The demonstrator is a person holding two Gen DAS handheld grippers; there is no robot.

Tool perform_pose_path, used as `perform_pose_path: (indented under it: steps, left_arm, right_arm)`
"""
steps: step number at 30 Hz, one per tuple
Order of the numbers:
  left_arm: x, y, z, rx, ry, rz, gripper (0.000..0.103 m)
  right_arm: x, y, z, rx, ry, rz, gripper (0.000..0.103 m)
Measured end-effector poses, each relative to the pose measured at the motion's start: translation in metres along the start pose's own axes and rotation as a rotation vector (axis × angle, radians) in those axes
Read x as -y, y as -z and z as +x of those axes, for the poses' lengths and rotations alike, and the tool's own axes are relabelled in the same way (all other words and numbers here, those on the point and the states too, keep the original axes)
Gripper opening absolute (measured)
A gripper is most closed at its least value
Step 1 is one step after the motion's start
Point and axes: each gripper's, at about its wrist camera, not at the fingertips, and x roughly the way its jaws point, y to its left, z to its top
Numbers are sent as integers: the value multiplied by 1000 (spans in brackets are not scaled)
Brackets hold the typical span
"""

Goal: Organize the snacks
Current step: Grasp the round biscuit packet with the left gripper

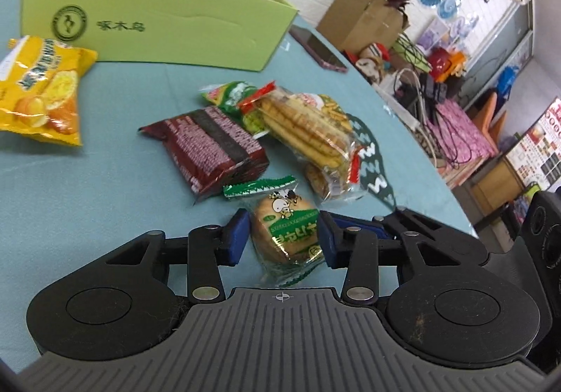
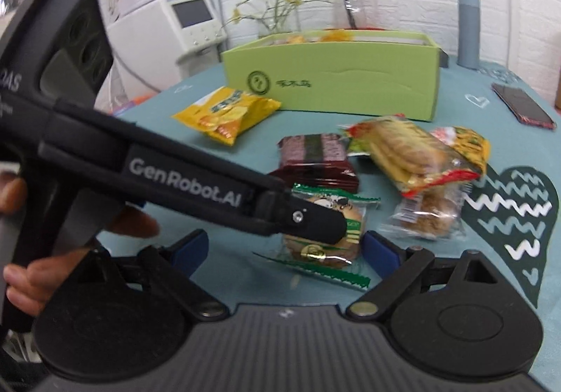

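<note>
Teal table (image 1: 105,181) with loose snacks and a light green box (image 1: 157,27) at the far side; some packets already sit inside the box.

Left gripper (image 1: 284,238): its blue pads (image 1: 236,238) are closed in on a small green-wrapped biscuit (image 1: 285,234), one pad on each side of the wrapper. From the left wrist view the pads look to be touching the packet. The right wrist view shows the same gripper (image 2: 315,227) reaching in from the left, its black fingertip lying across the top of the biscuit (image 2: 326,245). The biscuit lies on the table, nearest of the snacks.

Right gripper (image 2: 284,252): jaws wide apart, standing either side of the same biscuit with clear gaps, nothing pressed. A person's fingers (image 2: 21,283) show at the left edge, wrapped round the left gripper's handle.

Other snacks:
- dark red packet (image 1: 210,150) just behind the biscuit
- clear pack of long biscuits (image 1: 308,132) to its right, lying over a green packet (image 1: 235,97)
- small clear-wrapped cake (image 2: 427,213) beside the long biscuits
- yellow crisp bag (image 1: 38,90) off to the left, near the box front

A phone (image 1: 319,48) lies on the table right of the box. A dark heart pattern (image 2: 515,217) is printed on the cloth at the right.
</note>
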Motion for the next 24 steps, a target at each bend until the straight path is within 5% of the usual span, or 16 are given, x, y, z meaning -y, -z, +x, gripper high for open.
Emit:
perform_pose_path:
  steps: [5,9,24]
  left_arm:
    - [-14,24,-34,27,-60,6,21]
    - [-22,36,-53,59,-116,12,34]
    - [-33,33,-54,76,-100,-40,43]
  right_arm:
    - [-32,2,3,-13,-79,-29,94]
    - [-59,1,10,-22,-118,-98,94]
    - [-63,-6,22,-46,-33,-119,93]
